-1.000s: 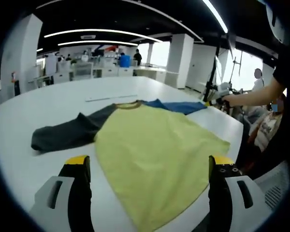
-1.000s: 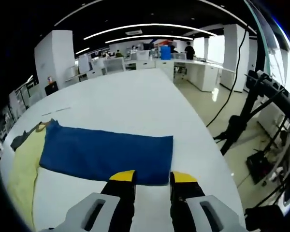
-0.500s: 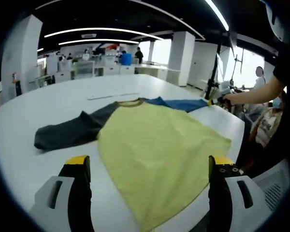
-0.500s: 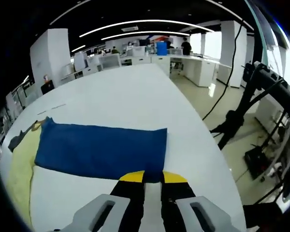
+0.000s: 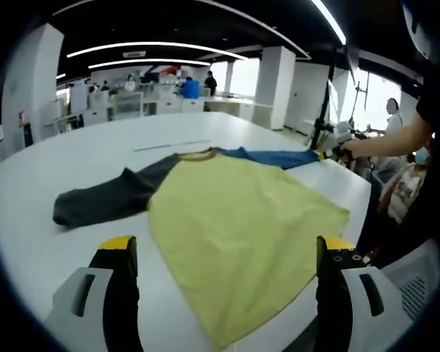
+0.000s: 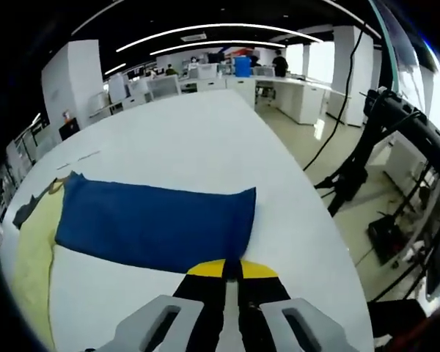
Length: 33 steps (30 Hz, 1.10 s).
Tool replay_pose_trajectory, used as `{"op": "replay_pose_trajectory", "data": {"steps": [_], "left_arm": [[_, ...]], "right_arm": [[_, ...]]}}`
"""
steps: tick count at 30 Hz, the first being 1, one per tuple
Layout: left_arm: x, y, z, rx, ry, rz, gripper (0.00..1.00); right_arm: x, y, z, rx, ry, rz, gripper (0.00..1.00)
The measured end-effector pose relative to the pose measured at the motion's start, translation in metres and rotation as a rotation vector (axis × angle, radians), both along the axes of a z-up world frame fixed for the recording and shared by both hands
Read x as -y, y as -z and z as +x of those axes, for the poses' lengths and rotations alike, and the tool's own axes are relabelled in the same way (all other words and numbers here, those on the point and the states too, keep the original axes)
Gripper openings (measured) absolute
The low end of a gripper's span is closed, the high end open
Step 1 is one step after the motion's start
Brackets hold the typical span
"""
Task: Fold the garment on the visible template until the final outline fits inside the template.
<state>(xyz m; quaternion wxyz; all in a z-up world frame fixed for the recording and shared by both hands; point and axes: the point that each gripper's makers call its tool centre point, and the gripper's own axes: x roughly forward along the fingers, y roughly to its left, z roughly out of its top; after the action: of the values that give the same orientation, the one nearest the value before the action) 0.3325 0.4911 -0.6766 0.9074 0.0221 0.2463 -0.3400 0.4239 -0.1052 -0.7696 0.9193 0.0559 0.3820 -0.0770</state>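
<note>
A T-shirt lies flat on the white table (image 5: 44, 161), with a yellow body (image 5: 235, 227), a dark grey sleeve (image 5: 103, 198) and a blue sleeve (image 5: 275, 156). My left gripper (image 5: 227, 249) is open at the shirt's hem, one jaw on either side and nothing held. In the right gripper view the blue sleeve (image 6: 154, 220) stretches to the left, and my right gripper (image 6: 231, 270) is shut on the near corner of its cuff. In the left gripper view that right gripper (image 5: 328, 152) sits at the sleeve's far end, held by a person's hand.
A thin pale strip (image 5: 169, 146) lies on the table beyond the collar. The table's edge (image 6: 308, 220) runs close to the right of the cuff, with black stands and cables (image 6: 367, 161) on the floor past it. A person's arm (image 5: 385, 143) reaches in from the right.
My right gripper's jaws have gone from open around the cuff's edge to shut on it. The left gripper stays open and almost still.
</note>
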Motion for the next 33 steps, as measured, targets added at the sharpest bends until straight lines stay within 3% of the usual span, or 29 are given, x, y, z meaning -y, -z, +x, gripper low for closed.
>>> {"op": "replay_pose_trajectory", "data": {"steps": [23, 33], "left_arm": [[-0.005, -0.004, -0.01, 0.021, 0.006, 0.005, 0.99], [-0.006, -0.005, -0.015, 0.02, 0.01, 0.005, 0.99]], "right_arm": [[-0.012, -0.003, -0.027, -0.027, 0.053, 0.059, 0.0], [-0.018, -0.022, -0.026, 0.017, 0.077, 0.089, 0.0]]}}
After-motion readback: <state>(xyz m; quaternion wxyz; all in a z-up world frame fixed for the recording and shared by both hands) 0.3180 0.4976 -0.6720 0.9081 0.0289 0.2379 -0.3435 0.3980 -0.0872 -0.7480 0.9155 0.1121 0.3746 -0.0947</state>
